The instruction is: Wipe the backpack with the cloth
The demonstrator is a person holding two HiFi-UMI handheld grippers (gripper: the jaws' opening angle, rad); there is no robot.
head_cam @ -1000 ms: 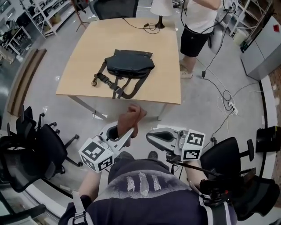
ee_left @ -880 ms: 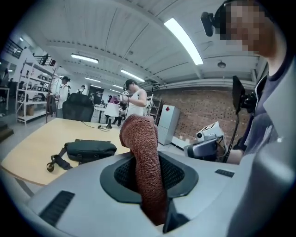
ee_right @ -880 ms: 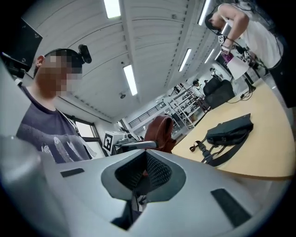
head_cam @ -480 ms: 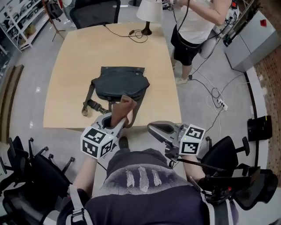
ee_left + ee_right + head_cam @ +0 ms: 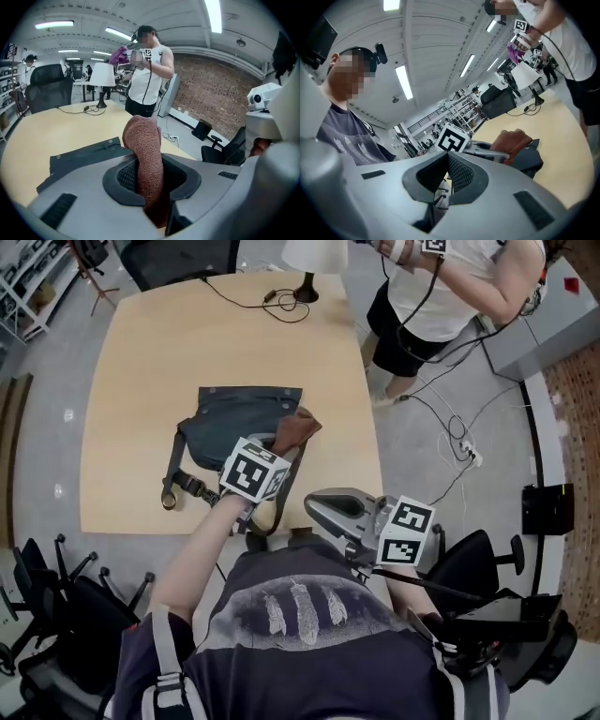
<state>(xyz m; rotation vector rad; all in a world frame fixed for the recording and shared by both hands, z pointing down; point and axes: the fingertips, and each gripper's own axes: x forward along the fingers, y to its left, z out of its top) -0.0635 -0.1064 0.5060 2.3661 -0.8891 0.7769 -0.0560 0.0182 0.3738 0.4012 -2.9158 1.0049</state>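
Note:
A dark backpack (image 5: 234, 416) lies flat on the wooden table (image 5: 141, 352), straps trailing toward the near edge. My left gripper (image 5: 284, 450) is over its right side, shut on a brown cloth (image 5: 298, 427) that sticks out past the fingertips. In the left gripper view the cloth (image 5: 146, 159) stands up between the jaws of the left gripper (image 5: 151, 187), with the backpack (image 5: 79, 157) just beyond. My right gripper (image 5: 323, 507) hangs short of the table's near edge, shut and empty. Its own view shows the right gripper (image 5: 447, 176), the cloth (image 5: 512, 140) and the backpack (image 5: 530, 161).
A lamp (image 5: 314, 254) and a cable (image 5: 272, 298) sit at the table's far end. A person (image 5: 450, 287) stands at the far right corner. Office chairs stand at lower left (image 5: 56, 615) and right (image 5: 483, 559). Cables (image 5: 459, 442) cross the floor at right.
My left gripper has carried the cloth forward from short of the table's edge to over the backpack's right side. The right gripper stayed near my body.

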